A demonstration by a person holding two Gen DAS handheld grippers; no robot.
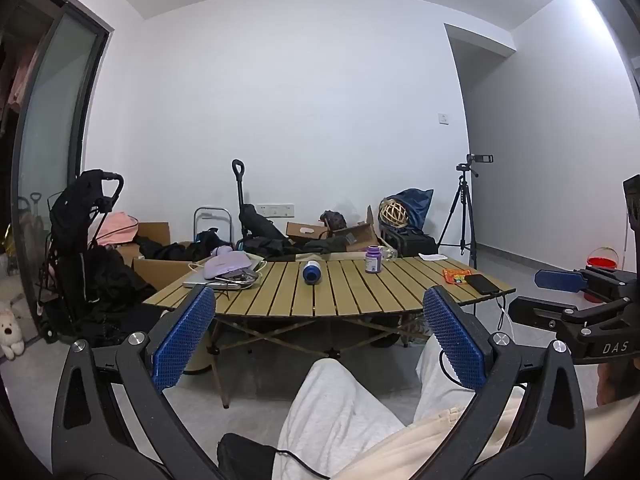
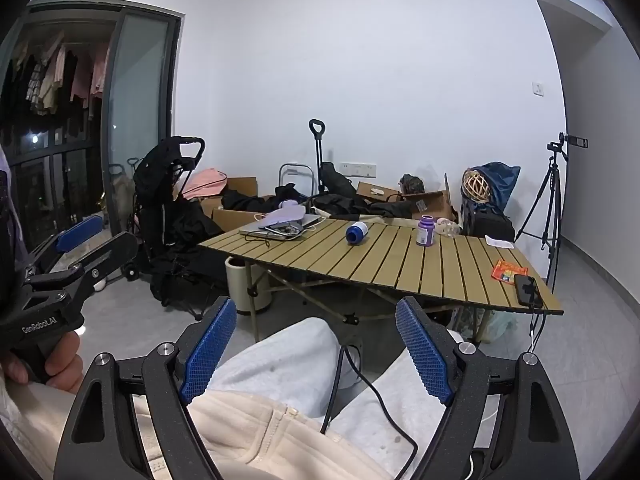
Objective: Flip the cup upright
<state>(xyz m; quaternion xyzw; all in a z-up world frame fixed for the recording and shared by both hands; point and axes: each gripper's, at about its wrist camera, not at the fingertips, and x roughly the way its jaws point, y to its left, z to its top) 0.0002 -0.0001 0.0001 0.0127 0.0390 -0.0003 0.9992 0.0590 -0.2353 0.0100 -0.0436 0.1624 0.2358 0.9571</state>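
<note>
A blue cup (image 1: 311, 271) with a white band lies on its side near the middle of the slatted wooden table (image 1: 360, 300). It also shows in the right wrist view (image 2: 356, 233). My left gripper (image 1: 320, 312) is open and empty, held well short of the table above the person's lap. My right gripper (image 2: 316, 324) is open and empty, also short of the table. The right gripper shows at the right edge of the left wrist view (image 1: 568, 282). The left gripper shows at the left edge of the right wrist view (image 2: 80, 236).
A purple bottle (image 1: 373, 259) stands right of the cup. A laptop with a lilac item (image 1: 224, 274) lies at the table's left. A phone (image 1: 482, 283) and an orange packet (image 1: 456, 275) lie at its right. Boxes, bags and a tripod (image 1: 464, 208) stand behind.
</note>
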